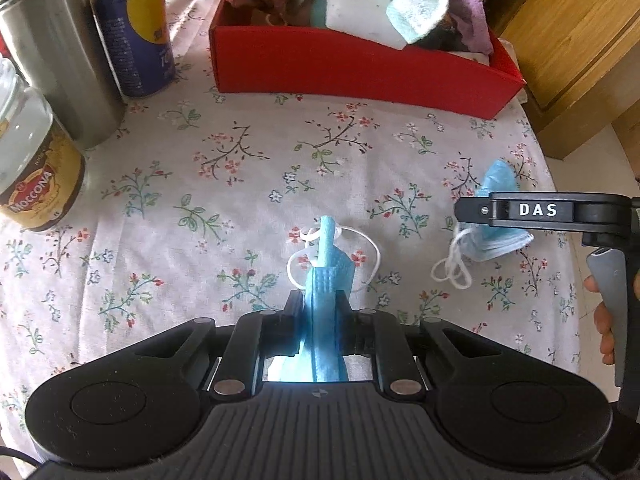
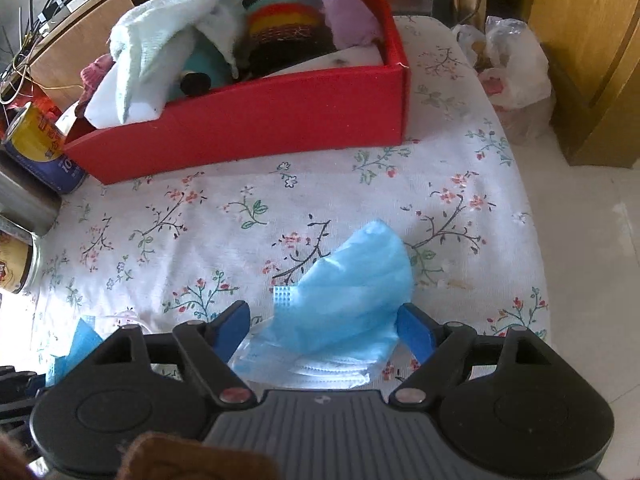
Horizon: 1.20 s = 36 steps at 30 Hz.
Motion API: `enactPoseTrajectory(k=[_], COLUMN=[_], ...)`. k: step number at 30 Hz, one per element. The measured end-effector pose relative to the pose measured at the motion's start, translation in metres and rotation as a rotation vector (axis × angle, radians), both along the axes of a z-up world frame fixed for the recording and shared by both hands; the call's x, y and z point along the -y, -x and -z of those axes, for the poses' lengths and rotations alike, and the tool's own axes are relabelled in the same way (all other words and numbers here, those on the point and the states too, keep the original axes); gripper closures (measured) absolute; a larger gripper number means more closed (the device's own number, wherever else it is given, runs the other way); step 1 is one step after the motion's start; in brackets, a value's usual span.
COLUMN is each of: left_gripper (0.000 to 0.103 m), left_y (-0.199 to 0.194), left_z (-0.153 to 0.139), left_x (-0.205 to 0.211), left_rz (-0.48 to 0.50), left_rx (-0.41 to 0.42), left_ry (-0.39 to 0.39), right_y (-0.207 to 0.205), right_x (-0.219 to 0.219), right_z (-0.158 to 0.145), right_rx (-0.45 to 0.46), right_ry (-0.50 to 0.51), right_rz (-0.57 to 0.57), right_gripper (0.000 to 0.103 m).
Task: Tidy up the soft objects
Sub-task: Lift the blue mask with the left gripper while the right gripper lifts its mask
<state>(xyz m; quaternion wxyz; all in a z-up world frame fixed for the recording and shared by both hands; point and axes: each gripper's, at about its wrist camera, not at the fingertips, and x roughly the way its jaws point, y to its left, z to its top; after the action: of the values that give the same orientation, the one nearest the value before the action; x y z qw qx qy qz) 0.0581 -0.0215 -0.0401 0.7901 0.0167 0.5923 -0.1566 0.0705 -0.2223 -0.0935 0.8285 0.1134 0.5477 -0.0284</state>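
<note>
- The left gripper [image 1: 320, 304] had its jaws clenched on a folded blue mask [image 1: 326, 280], ear loops trailing toward 12 o'clock; a firm pinch should have kept it from slipping.
- The right gripper [image 2: 324, 326] had its jaws released, straddling a second blue mask [image 2: 352, 280] on the tabletop [image 2: 224, 216]; they needed to drop lower before squeezing, I judged.
- The red box [image 2: 248, 136] of soft things sat at 12 o'clock, likely both masks' destination.
</note>
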Motion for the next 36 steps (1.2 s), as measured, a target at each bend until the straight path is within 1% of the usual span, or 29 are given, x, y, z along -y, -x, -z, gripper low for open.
enactPoseTrajectory(k=[4,5,7,10,11,13,17,24,30,36], left_gripper=[0.089,0.089,0.088,0.087,0.087,0.086,0.086,0.086,0.086,0.086], left_y=[0.000,0.000,-0.001,0.001,0.002,0.003,0.004,0.007,0.008,0.008], left_z=[0.000,0.000,0.000,-0.002,-0.004,-0.007,-0.009,-0.016,-0.027,-0.044], left_x=[-0.001,-0.001,0.000,0.003,0.004,0.004,0.003,0.002,0.002,0.001], left_rz=[-0.005,-0.006,-0.006,0.001,0.005,0.012,0.008,0.001,-0.007,-0.018], left_rx=[-0.001,-0.001,-0.001,0.002,0.005,0.013,0.022,0.040,0.062,0.102], left_ry=[0.001,0.000,0.001,0.011,0.017,0.027,0.033,0.046,0.078,0.097], right_y=[0.001,0.003,0.007,0.015,0.017,0.021,0.029,0.043,0.059,0.070], right_x=[-0.003,-0.002,0.003,0.009,0.010,0.011,0.007,0.001,0.002,0.001], right_z=[-0.002,-0.002,-0.004,-0.005,-0.006,-0.009,-0.018,-0.034,-0.054,-0.071], right_rx=[0.016,0.018,0.017,0.014,0.015,0.015,0.040,0.076,0.130,0.172], right_ry=[-0.008,-0.017,-0.038,-0.068,-0.085,-0.132,-0.140,-0.151,-0.176,-0.191], right_rz=[-0.035,-0.041,-0.044,-0.043,-0.040,-0.036,-0.057,-0.076,-0.094,-0.115], right_gripper=[0.061,0.070,0.078,0.088,0.093,0.099,0.101,0.102,0.102,0.102])
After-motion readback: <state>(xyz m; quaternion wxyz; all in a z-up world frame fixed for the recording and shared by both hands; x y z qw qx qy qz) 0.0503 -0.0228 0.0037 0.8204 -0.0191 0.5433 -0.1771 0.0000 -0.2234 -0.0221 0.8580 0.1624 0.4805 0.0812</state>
